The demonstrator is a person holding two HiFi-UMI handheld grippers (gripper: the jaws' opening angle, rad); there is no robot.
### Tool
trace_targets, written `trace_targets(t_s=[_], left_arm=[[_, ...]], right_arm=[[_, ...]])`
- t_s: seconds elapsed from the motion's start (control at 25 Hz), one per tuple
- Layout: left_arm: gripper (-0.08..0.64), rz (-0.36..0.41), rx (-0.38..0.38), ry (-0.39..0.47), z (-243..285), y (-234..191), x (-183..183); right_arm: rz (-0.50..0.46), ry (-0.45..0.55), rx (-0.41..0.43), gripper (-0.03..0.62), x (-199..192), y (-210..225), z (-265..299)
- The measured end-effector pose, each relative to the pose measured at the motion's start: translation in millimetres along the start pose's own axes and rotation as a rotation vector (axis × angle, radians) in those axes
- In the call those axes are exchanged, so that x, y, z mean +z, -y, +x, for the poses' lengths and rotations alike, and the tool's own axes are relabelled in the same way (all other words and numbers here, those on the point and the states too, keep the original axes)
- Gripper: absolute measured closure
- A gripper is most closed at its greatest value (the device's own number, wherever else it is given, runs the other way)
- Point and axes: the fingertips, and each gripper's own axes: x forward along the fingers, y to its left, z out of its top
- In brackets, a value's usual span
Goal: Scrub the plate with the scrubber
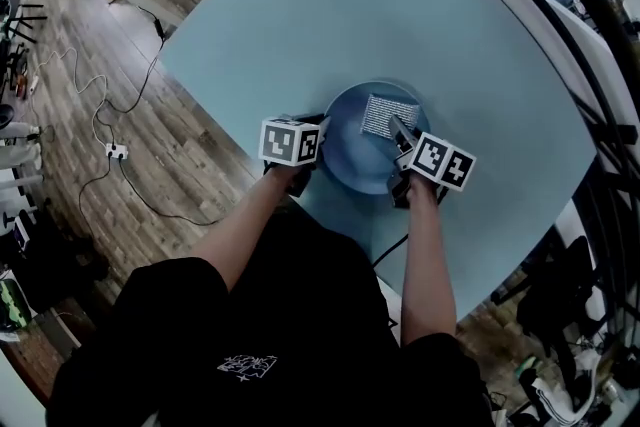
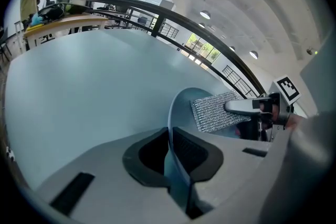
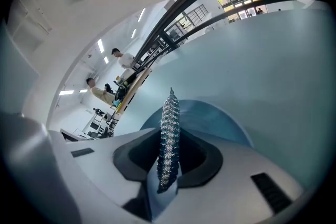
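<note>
The pale blue worktop [image 1: 350, 5] filled the head view, with the blue plate [image 1: 345, 160] at its centre. Our left gripper [image 2: 169, 150] had its fingers [image 2: 195, 150] pinching the plate's left rim, we judge to steady it for scrubbing. The plate held only the silver mesh scrubber [image 1: 385, 113], at its upper right. Our right gripper [image 3: 169, 157] had its fingers [image 3: 198, 159] clamped on the scrubber's edge.

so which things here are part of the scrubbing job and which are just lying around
In the job: plate, held at its rim by the left tool; scrubber, held in the right tool.
Just lying about: power strip on the wooden floor.
</note>
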Motion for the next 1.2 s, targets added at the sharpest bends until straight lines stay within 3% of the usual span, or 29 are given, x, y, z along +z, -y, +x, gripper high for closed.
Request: trace_targets(t_s=[0.28,0.68,0.92,1.2], left_arm=[[0.525,-0.002,-0.004,0.005,-1,-1,-2],[0.528,0.021,0.025,-0.007,2,-3,1],[0.531,0.016,0.035,-0.005,2,0,2],[0.531,0.018,0.041,-0.009,2,3,2]], right_arm=[[0.068,0.054,-0.077,0.508,9,34,-32],[0.07,0.072,-0.143,0.508,3,62,-67],[0.065,0.058,-0.157,0.509,-11,68,-88],[0.053,0.008,-0.117,0.509,-38,61,-96]])
